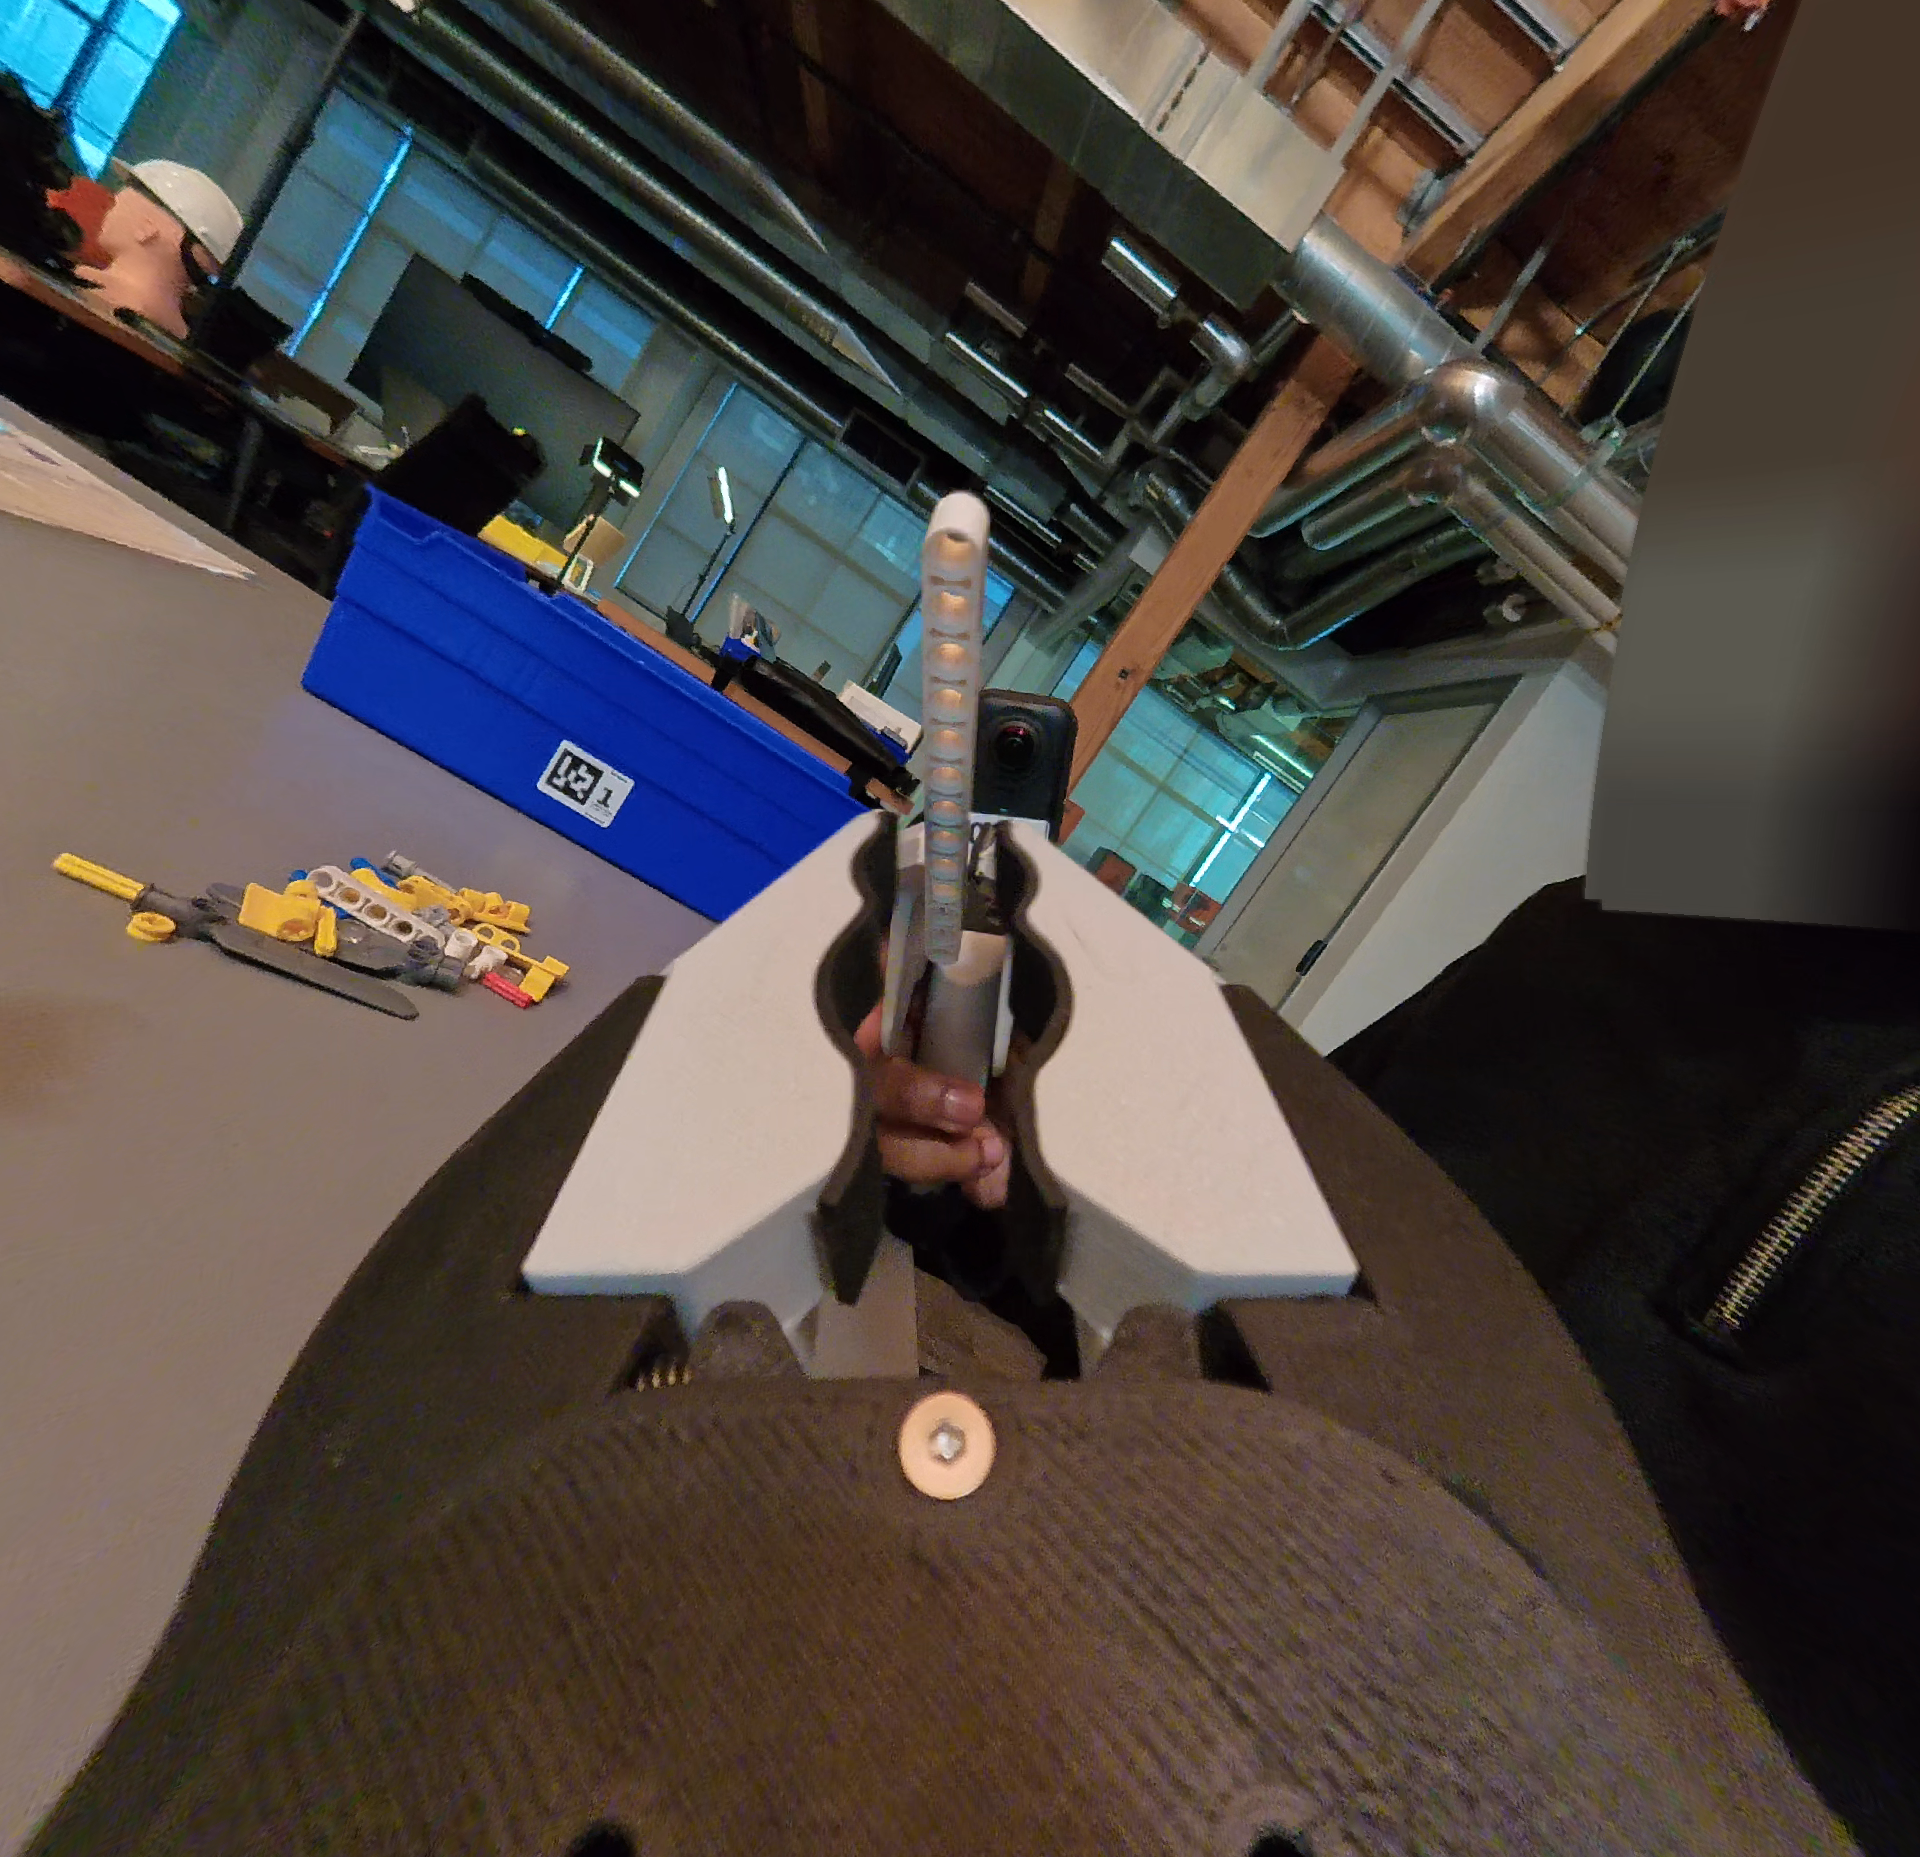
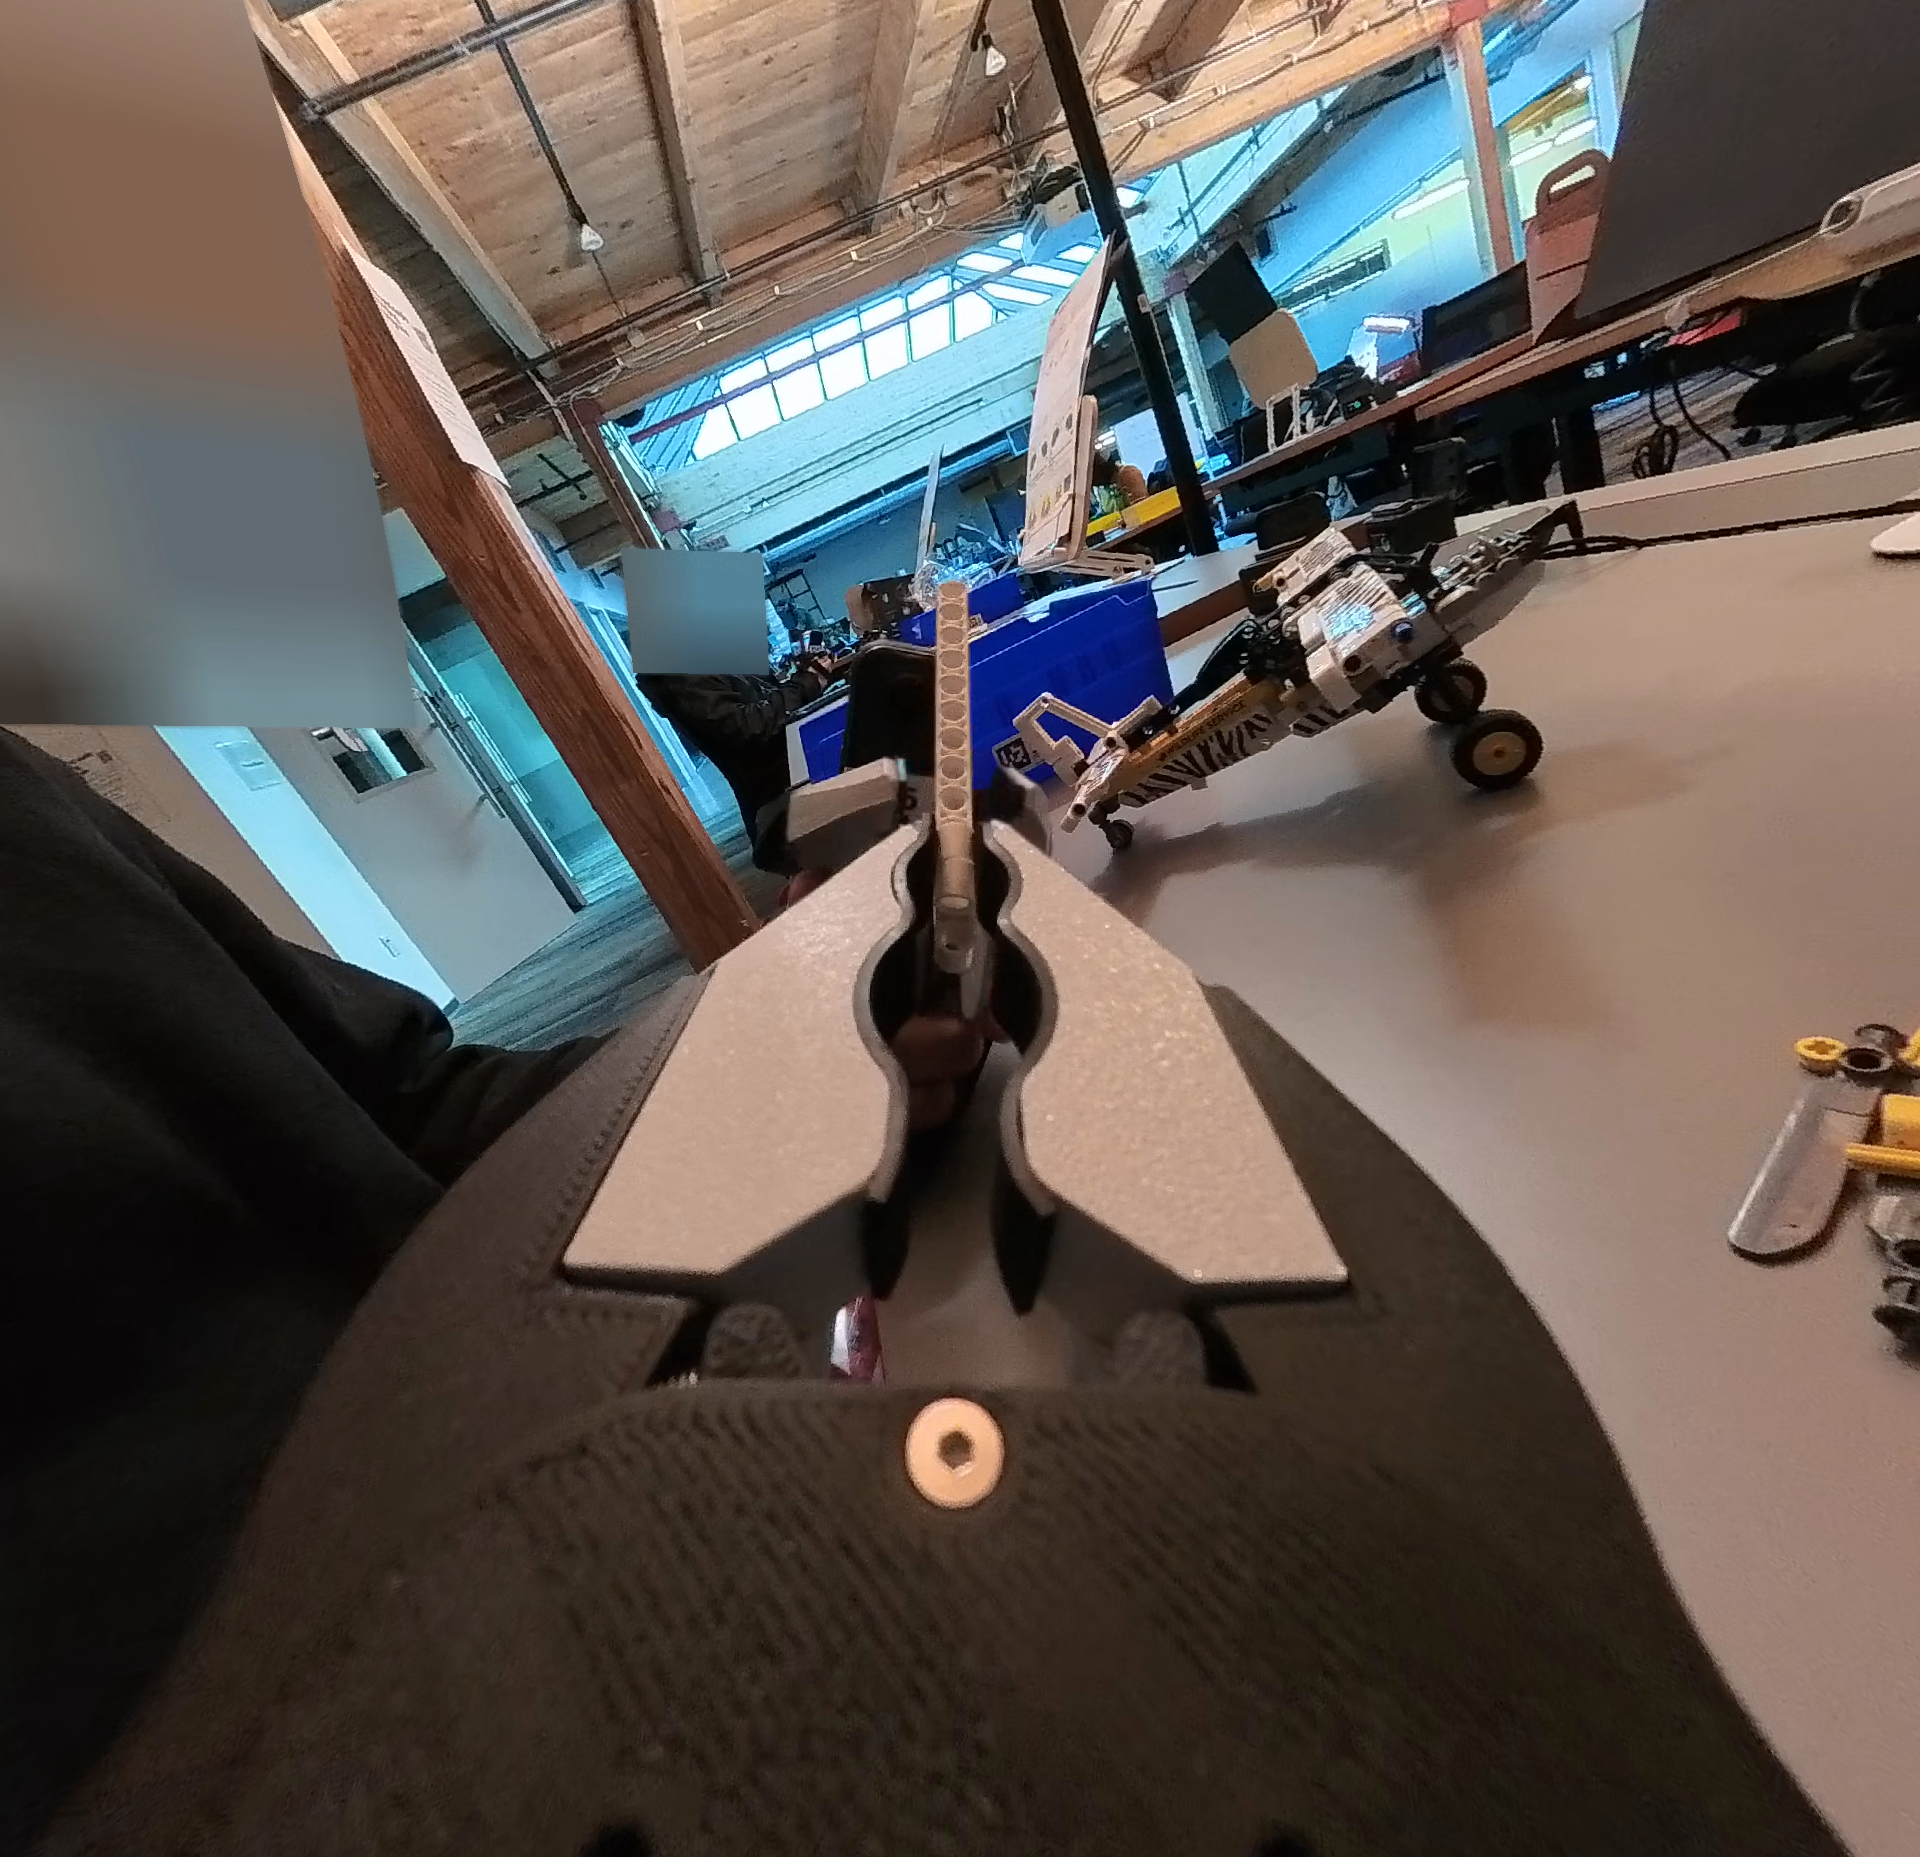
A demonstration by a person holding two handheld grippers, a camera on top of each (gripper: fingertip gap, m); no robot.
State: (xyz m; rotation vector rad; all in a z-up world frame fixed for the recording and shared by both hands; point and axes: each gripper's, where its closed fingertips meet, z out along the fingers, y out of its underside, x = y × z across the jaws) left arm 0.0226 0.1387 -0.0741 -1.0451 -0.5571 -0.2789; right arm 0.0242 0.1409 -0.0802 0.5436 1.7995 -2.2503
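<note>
A long white beam with a row of holes (image 2: 951, 706) stands upright in my right gripper (image 2: 951, 851), whose pads are shut on its lower end. The two grippers face each other above the grey table (image 2: 1455, 976). My left gripper (image 1: 945, 841) is open around the same beam (image 1: 951, 664), with a gap between each pad and the beam. In the right wrist view one spread left finger (image 2: 836, 815) shows behind the beam. The right gripper's black camera (image 1: 1023, 758) shows behind the beam in the left wrist view.
A pile of yellow, white and grey building parts (image 1: 343, 919) lies on the table to the left, before a blue bin (image 1: 540, 685). A zebra-striped model helicopter (image 2: 1309, 685) stands at the right, with loose parts (image 2: 1849, 1132) nearer. A person's dark jacket (image 1: 1662, 1184) is close by. My left and right fingertips are right by each other.
</note>
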